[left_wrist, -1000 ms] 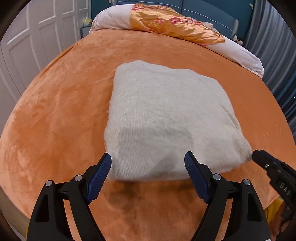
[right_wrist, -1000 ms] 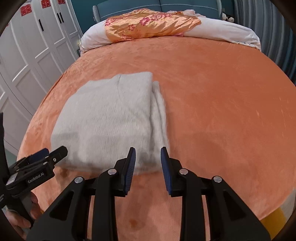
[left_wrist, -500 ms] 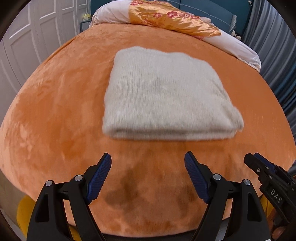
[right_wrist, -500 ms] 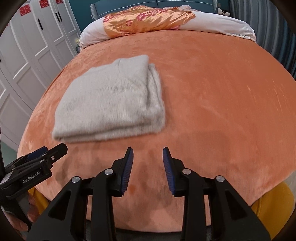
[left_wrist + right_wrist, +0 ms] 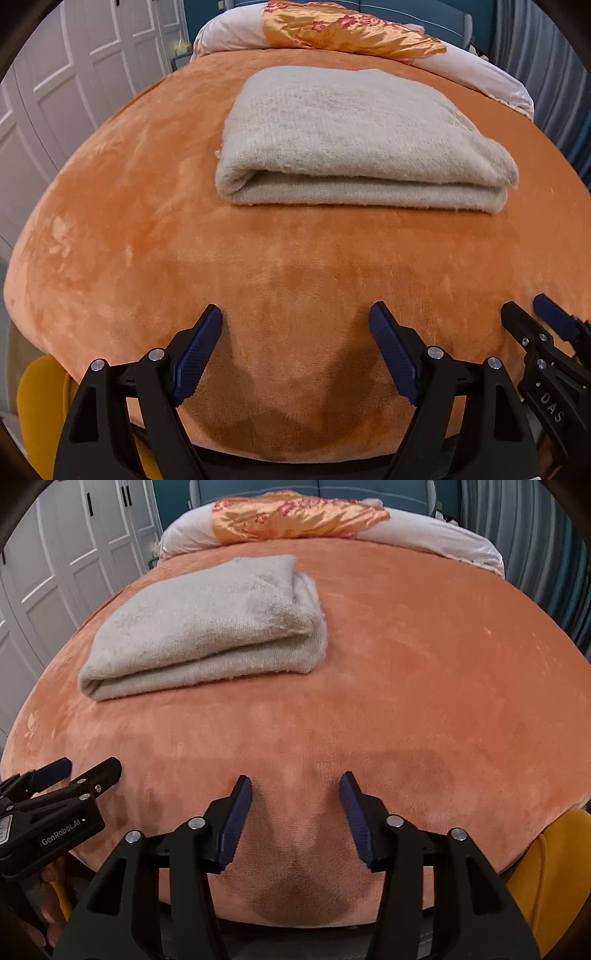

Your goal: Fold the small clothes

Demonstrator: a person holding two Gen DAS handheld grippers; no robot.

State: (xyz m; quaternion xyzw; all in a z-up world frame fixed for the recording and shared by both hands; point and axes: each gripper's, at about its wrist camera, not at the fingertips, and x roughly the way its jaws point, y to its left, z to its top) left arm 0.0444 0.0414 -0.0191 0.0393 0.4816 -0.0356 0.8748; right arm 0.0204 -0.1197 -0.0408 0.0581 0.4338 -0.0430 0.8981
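A cream knitted garment (image 5: 354, 133) lies folded into a thick rectangle on the orange bed cover (image 5: 147, 206); it also shows in the right wrist view (image 5: 207, 624), left of centre. My left gripper (image 5: 295, 325) is open and empty, low over the bed's near edge, well short of the garment. My right gripper (image 5: 295, 794) is open and empty, also at the near edge, to the right of the garment. Each gripper shows in the other's view: the right one (image 5: 535, 317), the left one (image 5: 88, 771).
A white pillow roll with an orange floral satin cloth (image 5: 343, 33) lies at the bed's head. White wardrobe doors (image 5: 55, 92) stand on the left, grey curtains (image 5: 546, 554) on the right. A yellow object (image 5: 546, 871) sits below the bed's near edge.
Both grippers have drawn back from the folded garment toward the bed's near edge and dropped lower. The right gripper's jaws have opened wider. The garment stays folded in place.
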